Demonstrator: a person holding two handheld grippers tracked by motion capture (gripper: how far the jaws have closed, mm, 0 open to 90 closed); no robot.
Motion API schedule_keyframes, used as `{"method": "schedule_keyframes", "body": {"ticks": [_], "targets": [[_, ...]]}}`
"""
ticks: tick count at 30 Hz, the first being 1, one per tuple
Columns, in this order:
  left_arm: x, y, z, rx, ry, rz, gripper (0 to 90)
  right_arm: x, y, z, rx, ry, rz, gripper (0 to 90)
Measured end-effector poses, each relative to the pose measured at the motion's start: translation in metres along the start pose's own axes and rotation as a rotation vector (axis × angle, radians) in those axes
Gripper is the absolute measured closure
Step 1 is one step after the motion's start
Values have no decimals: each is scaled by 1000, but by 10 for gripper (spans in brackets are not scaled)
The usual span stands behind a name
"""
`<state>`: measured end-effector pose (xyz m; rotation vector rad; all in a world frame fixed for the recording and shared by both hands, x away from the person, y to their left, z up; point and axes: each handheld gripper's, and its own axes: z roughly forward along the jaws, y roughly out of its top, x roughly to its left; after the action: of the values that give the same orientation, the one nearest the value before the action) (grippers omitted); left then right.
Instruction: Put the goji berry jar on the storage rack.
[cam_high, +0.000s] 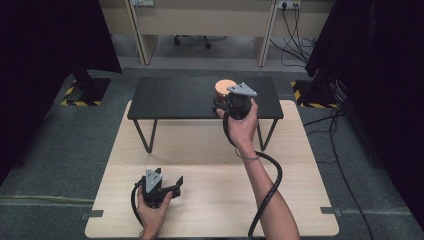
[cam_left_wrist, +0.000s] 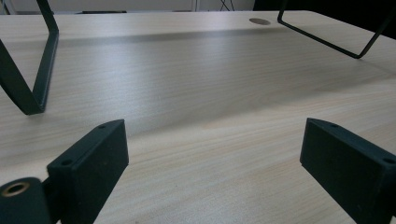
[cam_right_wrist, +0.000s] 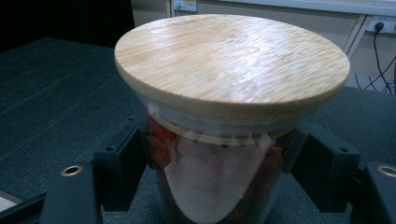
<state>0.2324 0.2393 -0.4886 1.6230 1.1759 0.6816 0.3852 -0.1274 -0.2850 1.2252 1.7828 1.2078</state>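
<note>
A glass jar (cam_high: 224, 86) with a round wooden lid (cam_right_wrist: 231, 60) stands on the right part of a low black shelf (cam_high: 175, 97). Red pieces fill the jar (cam_right_wrist: 210, 182). My right gripper (cam_high: 223, 101) reaches over the shelf's front edge, its jaws pressed against the glass on both sides just under the lid, in the right gripper view (cam_right_wrist: 215, 158) too. My left gripper (cam_high: 175, 186) rests low over the light wooden table (cam_high: 210, 170) near its front left, jaws wide apart (cam_left_wrist: 212, 135) with nothing between them.
The shelf stands on thin black wire legs (cam_left_wrist: 37, 70) on the table's far half. A round cable hole (cam_left_wrist: 259, 21) is in the tabletop. The right gripper's cable (cam_high: 272, 185) loops over the table. Dark curtains and floor cables flank the table.
</note>
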Motion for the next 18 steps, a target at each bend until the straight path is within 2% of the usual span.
{"method": "schedule_keyframes", "body": {"ticks": [18], "targets": [[0, 0, 0, -1, -1, 2, 70, 1, -2, 0, -8, -6, 4, 259]]}}
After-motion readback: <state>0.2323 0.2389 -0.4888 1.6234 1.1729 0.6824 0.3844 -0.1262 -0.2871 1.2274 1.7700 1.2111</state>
